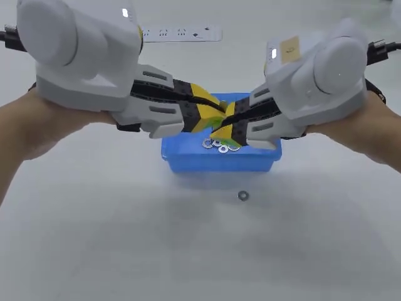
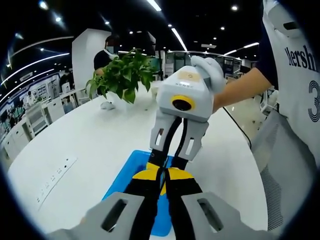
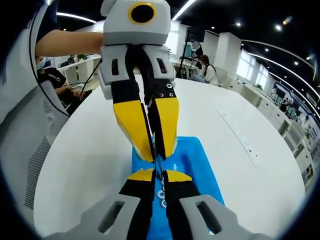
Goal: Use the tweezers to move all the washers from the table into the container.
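Bright open-plan office, white counter (image 1: 94, 251): the left hand-held gripper (image 1: 213, 111) and right hand-held gripper (image 1: 227, 124) meet over a blue container (image 1: 219, 162), both pinching tweezers (image 3: 158, 162). Washers (image 1: 219, 145) lie inside the container; one washer (image 1: 243, 195) rests on the counter just in front.

Open-plan office: rows of white desks (image 2: 31, 116), ceiling strip lights (image 2: 178, 38), potted plant (image 2: 123, 75).

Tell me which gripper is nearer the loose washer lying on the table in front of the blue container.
Right, slightly. The right gripper and left gripper meet over the blue container, behind the washer; the right's jaws dip lower toward its near wall, the left's end farther back.
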`<action>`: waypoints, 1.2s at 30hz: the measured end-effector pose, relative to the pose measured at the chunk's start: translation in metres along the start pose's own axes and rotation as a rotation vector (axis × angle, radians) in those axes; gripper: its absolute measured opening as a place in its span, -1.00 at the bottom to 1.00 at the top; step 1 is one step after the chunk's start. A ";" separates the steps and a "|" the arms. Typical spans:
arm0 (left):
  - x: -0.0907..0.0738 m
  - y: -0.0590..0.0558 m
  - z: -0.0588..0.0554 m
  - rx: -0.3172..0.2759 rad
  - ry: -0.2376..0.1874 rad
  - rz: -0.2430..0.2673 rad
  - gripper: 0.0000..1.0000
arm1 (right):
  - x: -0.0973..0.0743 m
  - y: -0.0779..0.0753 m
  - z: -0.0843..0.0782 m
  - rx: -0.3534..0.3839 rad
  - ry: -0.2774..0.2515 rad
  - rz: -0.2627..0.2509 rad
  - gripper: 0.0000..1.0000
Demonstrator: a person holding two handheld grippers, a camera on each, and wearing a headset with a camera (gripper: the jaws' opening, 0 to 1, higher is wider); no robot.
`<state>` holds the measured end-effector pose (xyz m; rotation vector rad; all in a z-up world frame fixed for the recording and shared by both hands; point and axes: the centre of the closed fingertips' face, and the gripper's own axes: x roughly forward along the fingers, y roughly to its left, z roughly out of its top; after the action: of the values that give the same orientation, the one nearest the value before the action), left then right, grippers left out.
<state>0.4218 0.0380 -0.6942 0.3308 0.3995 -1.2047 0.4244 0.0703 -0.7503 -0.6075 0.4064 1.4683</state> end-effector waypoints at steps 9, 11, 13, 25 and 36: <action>0.004 -0.001 0.002 0.024 0.011 -0.025 -0.83 | 0.000 -0.002 -0.003 -0.003 0.006 0.003 -0.85; 0.005 -0.001 0.001 0.036 0.022 -0.028 -0.83 | 0.000 -0.001 -0.003 -0.004 0.007 0.006 -0.85; 0.007 -0.001 0.000 0.043 0.030 -0.030 -0.83 | 0.000 -0.001 -0.003 -0.004 0.006 0.007 -0.85; 0.006 0.001 0.001 0.087 0.037 -0.039 -0.86 | -0.002 -0.001 0.000 -0.022 0.004 0.006 -0.85; -0.011 -0.007 0.024 0.095 -0.016 -0.005 -0.88 | -0.027 0.004 0.022 -0.058 -0.031 -0.057 -0.81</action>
<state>0.4146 0.0338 -0.6679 0.4017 0.3303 -1.2329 0.4156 0.0623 -0.7176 -0.6370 0.3205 1.4373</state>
